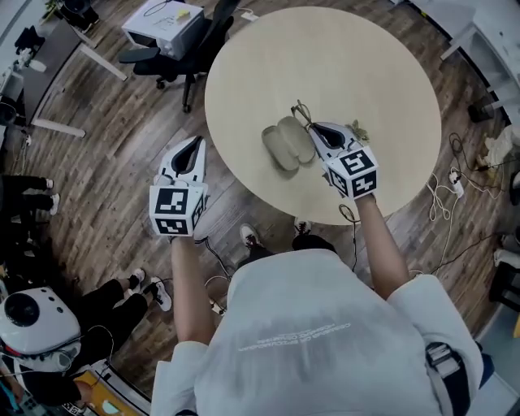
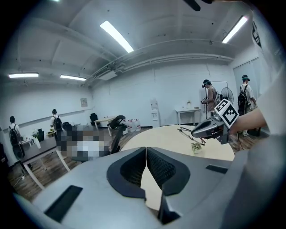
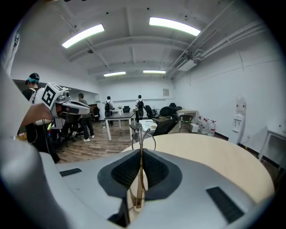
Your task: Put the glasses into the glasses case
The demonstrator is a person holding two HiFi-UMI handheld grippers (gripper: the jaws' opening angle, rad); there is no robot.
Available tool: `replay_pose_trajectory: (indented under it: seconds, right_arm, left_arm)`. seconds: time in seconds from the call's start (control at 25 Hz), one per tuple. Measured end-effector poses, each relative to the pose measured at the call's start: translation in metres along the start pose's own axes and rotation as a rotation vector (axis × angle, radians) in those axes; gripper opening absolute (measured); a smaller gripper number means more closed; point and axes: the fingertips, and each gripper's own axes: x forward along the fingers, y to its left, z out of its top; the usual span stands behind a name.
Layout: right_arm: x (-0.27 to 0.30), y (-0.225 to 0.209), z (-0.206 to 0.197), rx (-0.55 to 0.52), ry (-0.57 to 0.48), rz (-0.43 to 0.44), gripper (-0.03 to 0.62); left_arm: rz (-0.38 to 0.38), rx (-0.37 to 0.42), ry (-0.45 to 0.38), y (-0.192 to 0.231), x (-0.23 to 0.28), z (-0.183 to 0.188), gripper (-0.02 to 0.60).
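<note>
Thin wire-framed glasses (image 1: 303, 114) are pinched in my right gripper (image 1: 315, 130), held above the round table. In the right gripper view the glasses (image 3: 140, 147) stick up between the shut jaws, lenses out ahead. An open grey-beige clamshell glasses case (image 1: 288, 143) lies on the table just left of that gripper. My left gripper (image 1: 189, 158) hangs off the table's left edge over the floor, jaws shut with nothing between them (image 2: 145, 167). The left gripper view also catches the right gripper (image 2: 194, 132) with the glasses (image 2: 188, 132).
The round beige table (image 1: 357, 73) has a small plant (image 1: 358, 130) by the right gripper. An office chair (image 1: 183, 49) and a white box (image 1: 162, 24) stand at its far left. Cables lie on the wooden floor at right; seated people sit at lower left.
</note>
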Motion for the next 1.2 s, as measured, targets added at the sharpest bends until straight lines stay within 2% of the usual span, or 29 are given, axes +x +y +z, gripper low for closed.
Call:
replay_pose_trajectory:
  seconds: [0.32,0.6,0.76,1.2]
  right_arm:
    - [0.043,0.016,-0.055,0.043,0.172,0.005,0.017]
    - [0.075,0.027,-0.097,0.102,0.281,0.029,0.017]
    - [0.091,0.029,-0.119,0.175,0.33,0.057,0.017]
    - [0.12,0.036,-0.153,0.262,0.431,0.096,0.018]
  left_arm:
    - [-0.037,-0.073,0.054,0.012,0.014,-0.039,0.015]
    - [-0.047,-0.079,0.103,0.023,0.016,-0.061,0.015]
    - [-0.056,-0.084,0.126,0.026,0.025,-0.07,0.015]
    - [-0.088,-0.085,0.187,0.019,0.048,-0.093,0.015]
